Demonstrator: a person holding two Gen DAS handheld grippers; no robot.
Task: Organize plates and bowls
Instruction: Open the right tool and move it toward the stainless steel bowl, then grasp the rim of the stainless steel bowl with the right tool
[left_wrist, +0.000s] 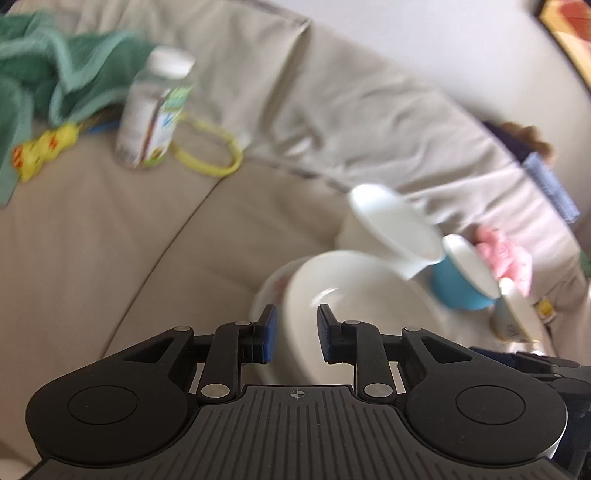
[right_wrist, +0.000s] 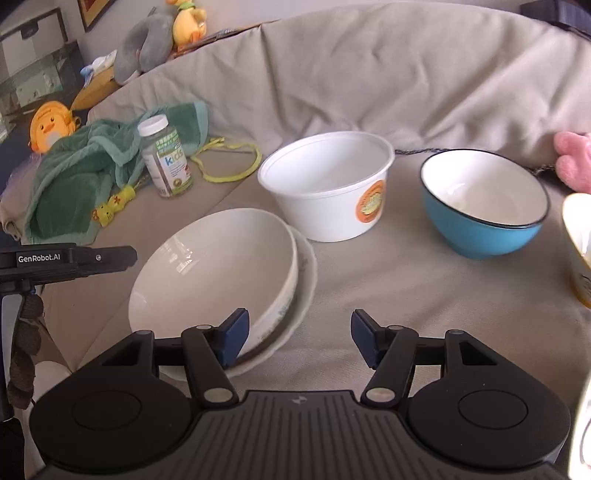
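A cream bowl (right_wrist: 218, 273) sits tilted on a white plate (right_wrist: 304, 288) on the beige sofa seat. Behind it stand a white plastic tub (right_wrist: 328, 188) with an orange sticker and a blue bowl (right_wrist: 484, 206) with a white inside. My right gripper (right_wrist: 297, 338) is open and empty, its left finger just in front of the cream bowl's near rim. My left gripper (left_wrist: 293, 332) is open and empty, close over the cream bowl (left_wrist: 354, 295). The left wrist view is blurred; the tub (left_wrist: 395, 229) and blue bowl (left_wrist: 461, 280) lie beyond.
A vitamin bottle (right_wrist: 166, 158), a green towel (right_wrist: 81, 177), a yellow cord (right_wrist: 229, 162) and a small yellow toy (right_wrist: 110, 208) lie at the left. A pink toy (right_wrist: 572, 158) and a yellow-rimmed cup (right_wrist: 578, 243) are at the right. The sofa back (right_wrist: 369, 74) rises behind.
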